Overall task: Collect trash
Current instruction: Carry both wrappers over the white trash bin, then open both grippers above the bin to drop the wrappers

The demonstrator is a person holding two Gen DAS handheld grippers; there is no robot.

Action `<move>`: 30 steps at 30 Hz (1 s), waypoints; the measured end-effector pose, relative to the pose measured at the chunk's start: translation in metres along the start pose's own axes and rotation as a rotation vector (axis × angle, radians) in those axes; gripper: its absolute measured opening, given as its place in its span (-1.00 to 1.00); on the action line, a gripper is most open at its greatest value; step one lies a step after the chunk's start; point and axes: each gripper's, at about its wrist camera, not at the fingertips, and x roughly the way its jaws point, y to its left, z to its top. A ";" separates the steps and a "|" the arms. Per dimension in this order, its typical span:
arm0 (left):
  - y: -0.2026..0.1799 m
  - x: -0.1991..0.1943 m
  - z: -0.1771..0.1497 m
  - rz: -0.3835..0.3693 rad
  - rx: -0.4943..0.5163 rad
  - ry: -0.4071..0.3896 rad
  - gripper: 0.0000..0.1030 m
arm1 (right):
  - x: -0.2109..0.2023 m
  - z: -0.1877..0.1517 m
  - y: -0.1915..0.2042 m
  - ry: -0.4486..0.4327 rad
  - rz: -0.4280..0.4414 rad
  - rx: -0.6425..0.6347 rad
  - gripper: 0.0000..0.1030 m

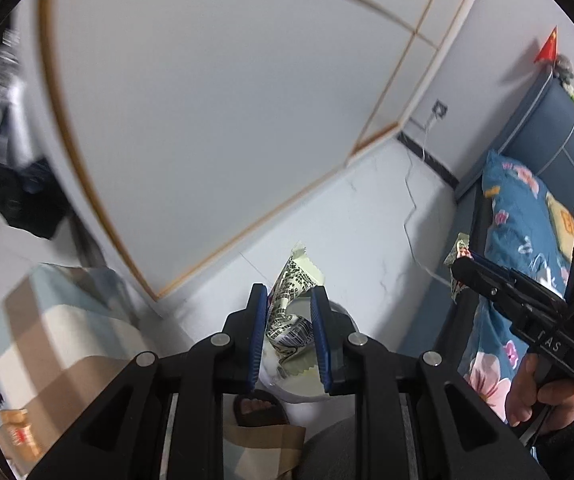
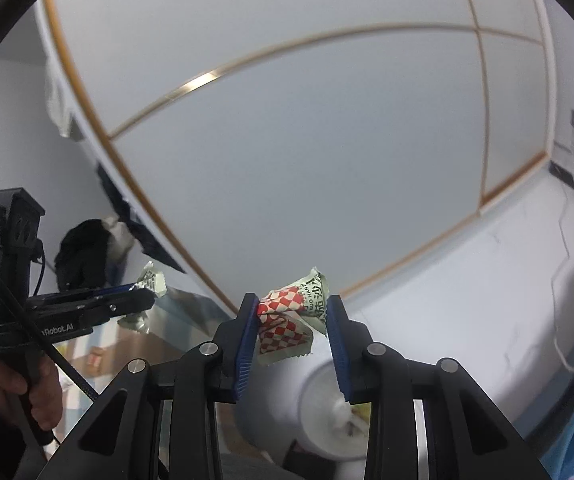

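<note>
We see the left gripper (image 1: 289, 332) narrowly set, its blue pads clamped on a crumpled pale green wrapper (image 1: 293, 300) that sticks out past the fingertips. The right gripper (image 2: 291, 334) stands a little wider, pinching a red-checked wrapper (image 2: 287, 320) between its pads. Both wrappers hang above the white bin (image 2: 327, 416) on the floor (image 1: 367, 232), beside the bed (image 1: 527, 216).
</note>
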 end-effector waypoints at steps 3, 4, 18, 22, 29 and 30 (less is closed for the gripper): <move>-0.004 0.034 0.001 -0.028 0.005 0.075 -0.66 | 0.017 -0.014 -0.021 0.047 -0.021 0.041 -0.37; -0.005 0.042 0.001 -0.027 0.005 0.095 -0.66 | 0.023 -0.018 -0.027 0.062 -0.028 0.052 -0.37; -0.012 0.165 -0.026 -0.096 -0.012 0.446 -0.66 | 0.107 -0.090 -0.096 0.288 -0.061 0.198 -0.37; -0.020 0.180 -0.032 -0.103 0.003 0.514 -0.66 | 0.123 -0.106 -0.108 0.326 -0.056 0.226 -0.37; -0.024 0.207 -0.047 -0.128 -0.012 0.607 -0.66 | 0.140 -0.124 -0.116 0.388 -0.049 0.250 -0.37; -0.024 0.209 -0.049 -0.129 -0.016 0.617 -0.66 | 0.142 -0.127 -0.118 0.394 -0.047 0.256 -0.37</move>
